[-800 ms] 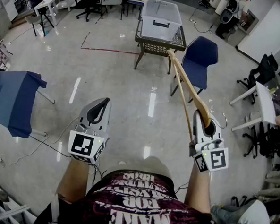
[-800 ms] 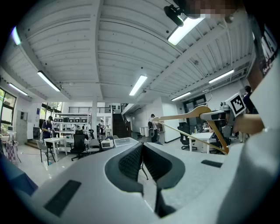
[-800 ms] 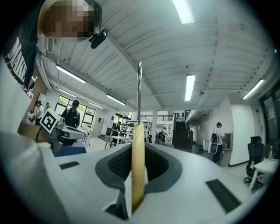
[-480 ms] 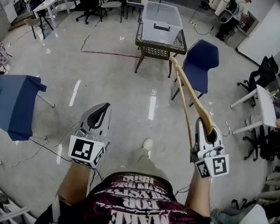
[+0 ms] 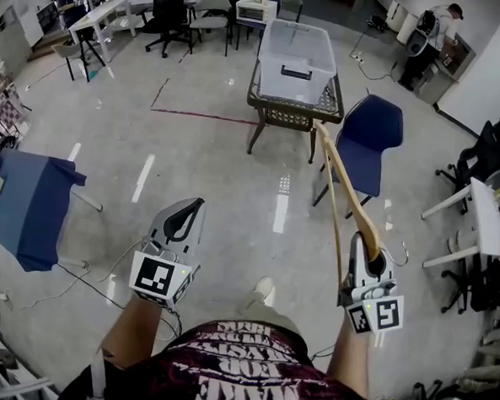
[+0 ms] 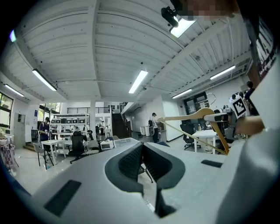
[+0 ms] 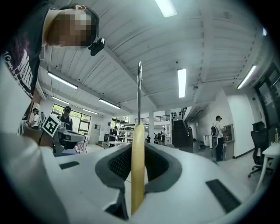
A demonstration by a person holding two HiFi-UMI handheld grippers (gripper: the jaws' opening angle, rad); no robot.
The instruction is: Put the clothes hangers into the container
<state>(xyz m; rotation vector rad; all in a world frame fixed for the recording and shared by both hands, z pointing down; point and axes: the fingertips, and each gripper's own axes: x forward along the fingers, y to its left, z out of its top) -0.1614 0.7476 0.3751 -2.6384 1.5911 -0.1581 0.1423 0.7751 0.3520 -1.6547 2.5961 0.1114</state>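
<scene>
Right gripper [image 5: 367, 247] jaws clenching on wooden hanger [image 5: 344, 180]; hanger reaching far toward clear container [image 5: 296, 46] sitting on far wicker tabletop [image 5: 294, 115]. Left gripper [image 5: 192, 210], near left, jaws pressing together, empty.

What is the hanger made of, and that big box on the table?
The hanger looks like wood: smooth, pale yellow-tan, with a rounded edge. Its thin hook seems to be metal, since it is grey and shiny. The box is probably plastic: it is cloudy-clear and you can see through its walls.
</scene>
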